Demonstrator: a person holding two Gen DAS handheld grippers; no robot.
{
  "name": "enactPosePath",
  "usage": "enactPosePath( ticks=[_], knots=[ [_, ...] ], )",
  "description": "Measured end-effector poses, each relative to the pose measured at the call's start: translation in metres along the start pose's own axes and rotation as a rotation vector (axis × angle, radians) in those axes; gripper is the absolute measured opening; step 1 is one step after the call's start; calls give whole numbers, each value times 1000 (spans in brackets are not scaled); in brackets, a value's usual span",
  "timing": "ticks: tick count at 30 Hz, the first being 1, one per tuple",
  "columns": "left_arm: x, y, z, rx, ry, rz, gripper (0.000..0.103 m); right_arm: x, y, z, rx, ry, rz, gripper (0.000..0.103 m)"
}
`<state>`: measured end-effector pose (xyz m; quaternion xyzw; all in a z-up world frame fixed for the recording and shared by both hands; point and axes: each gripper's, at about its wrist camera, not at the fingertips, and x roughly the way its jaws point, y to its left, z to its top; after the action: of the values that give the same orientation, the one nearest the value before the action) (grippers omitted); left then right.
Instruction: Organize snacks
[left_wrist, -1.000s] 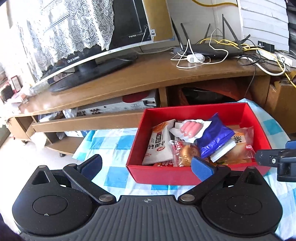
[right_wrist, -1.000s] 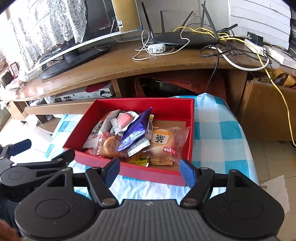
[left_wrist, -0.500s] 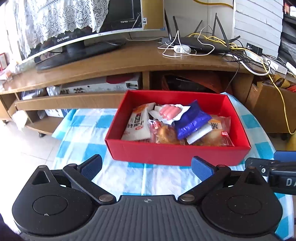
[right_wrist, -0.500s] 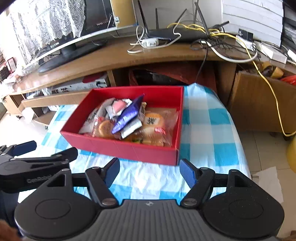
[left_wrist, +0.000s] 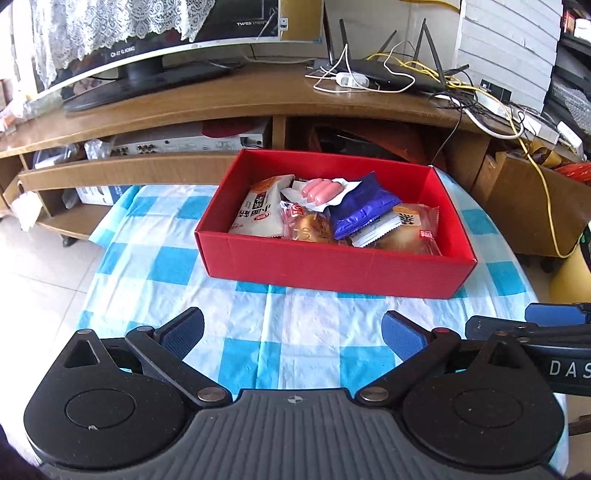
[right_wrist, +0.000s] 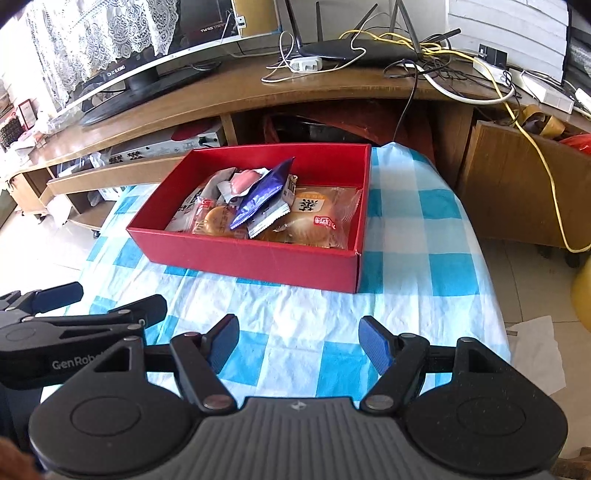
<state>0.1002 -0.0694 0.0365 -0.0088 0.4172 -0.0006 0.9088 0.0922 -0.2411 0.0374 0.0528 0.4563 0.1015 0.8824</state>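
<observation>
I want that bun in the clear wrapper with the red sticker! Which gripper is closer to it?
Right, I think. The right gripper hovers open almost straight before the bun in the clear wrapper; the left gripper, also open, sits further to the left.

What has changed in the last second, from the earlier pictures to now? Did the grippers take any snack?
Both grippers pulled back from the red cardboard box, which now looks farther away, with more checked blue-and-white tablecloth showing before it. The left gripper and right gripper took hold of nothing; both remain open and empty. The snack packets lie in the box as before.
</observation>
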Motion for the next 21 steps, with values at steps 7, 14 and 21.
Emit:
enactPosePath(
  ticks=[7,14,21],
  knots=[
    [-5,2,-4,-17,10,-28,103,-7,0,-7,5,-6,11,85],
    [-7,7,-5,-51,22,-79,100,-14,1,-8,3,-22,20,85],
    [-6,4,-7,-49,27,-85,99,-12,0,-8,3,-14,18,85]
  ],
)
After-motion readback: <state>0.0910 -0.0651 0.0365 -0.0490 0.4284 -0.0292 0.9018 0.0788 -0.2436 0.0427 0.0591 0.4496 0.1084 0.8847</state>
